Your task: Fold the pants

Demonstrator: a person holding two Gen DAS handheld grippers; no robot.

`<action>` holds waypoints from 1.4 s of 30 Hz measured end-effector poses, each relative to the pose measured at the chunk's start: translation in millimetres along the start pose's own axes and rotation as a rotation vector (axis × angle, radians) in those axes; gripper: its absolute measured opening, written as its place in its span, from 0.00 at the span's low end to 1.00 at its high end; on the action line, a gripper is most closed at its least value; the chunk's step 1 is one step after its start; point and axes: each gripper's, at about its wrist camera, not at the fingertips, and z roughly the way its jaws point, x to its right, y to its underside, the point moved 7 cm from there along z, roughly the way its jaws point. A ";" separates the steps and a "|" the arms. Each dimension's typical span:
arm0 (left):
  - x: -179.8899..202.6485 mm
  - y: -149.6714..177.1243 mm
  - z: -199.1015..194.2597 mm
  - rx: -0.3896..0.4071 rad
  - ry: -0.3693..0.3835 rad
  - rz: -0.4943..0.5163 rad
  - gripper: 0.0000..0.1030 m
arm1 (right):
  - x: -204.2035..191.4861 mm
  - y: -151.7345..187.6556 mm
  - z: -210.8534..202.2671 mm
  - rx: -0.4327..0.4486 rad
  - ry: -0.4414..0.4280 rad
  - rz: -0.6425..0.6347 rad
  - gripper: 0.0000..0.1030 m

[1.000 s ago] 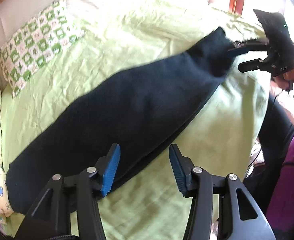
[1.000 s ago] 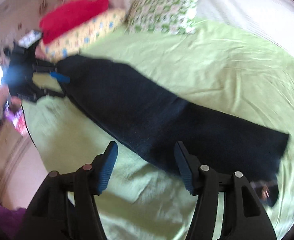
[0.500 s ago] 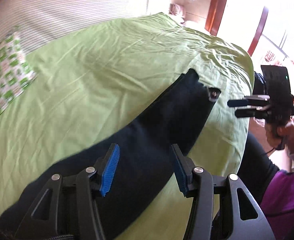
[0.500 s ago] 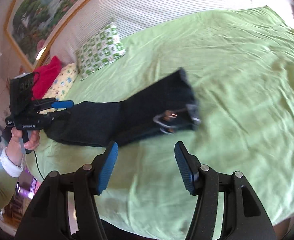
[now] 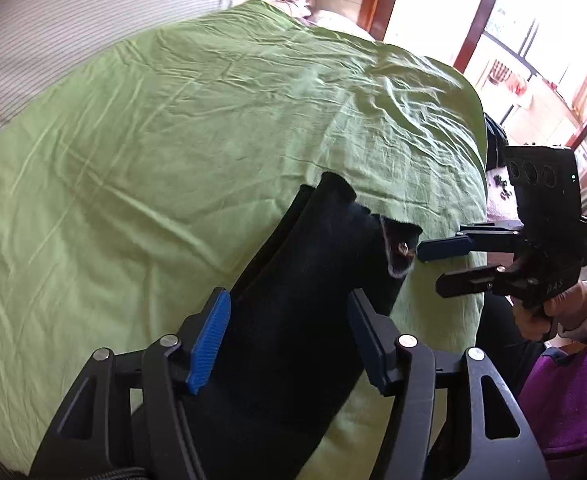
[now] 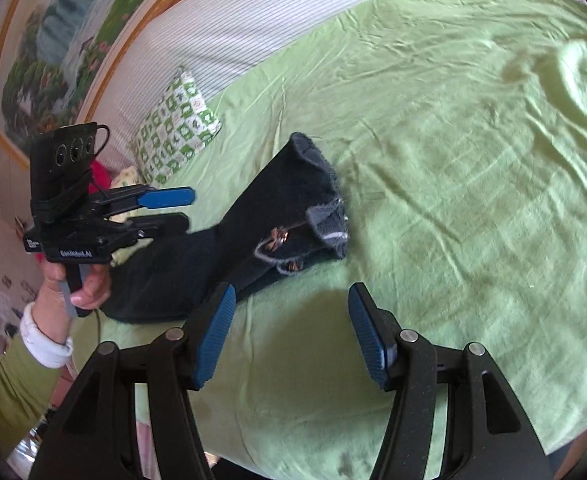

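While the dark pants [image 5: 313, 280] lie lengthwise on the green bedsheet [image 5: 173, 128], near the bed's front edge, I find both tongs apart and holding nothing. From the left wrist view, my left tongs [image 5: 289, 344] hang over the pants with the cloth showing between the blue pads [image 5: 209, 344] but no pad pressing on it; their jaws have just been opening. My right tongs [image 6: 291, 336] stand moderately wide above bare sheet, just beside the waistband end [image 6: 313, 220], where the fabric is bunched and a metal fastener shows. In the left view, the right tongs [image 5: 445, 264] sit with the upper blue finger just beside that waistband; contact I cannot confirm. A patterned pillow [image 6: 173, 120] rests against the striped headboard [image 6: 253, 28], well apart from the pants.
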 end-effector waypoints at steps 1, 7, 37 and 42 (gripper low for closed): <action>0.9 -5.3 7.0 -0.012 0.014 0.004 0.60 | 1.6 -2.3 1.6 0.006 -0.006 0.019 0.58; -7.1 -28.1 57.7 -0.103 0.068 0.008 0.60 | 10.6 -12.5 6.2 0.047 -0.023 0.115 0.58; 38.8 -127.4 48.5 0.050 0.338 -0.052 0.10 | 58.2 -50.1 -66.8 0.348 -0.031 0.199 0.11; 35.9 -110.0 51.8 0.043 0.341 -0.081 0.10 | 45.4 -46.4 -74.4 0.329 -0.069 0.157 0.11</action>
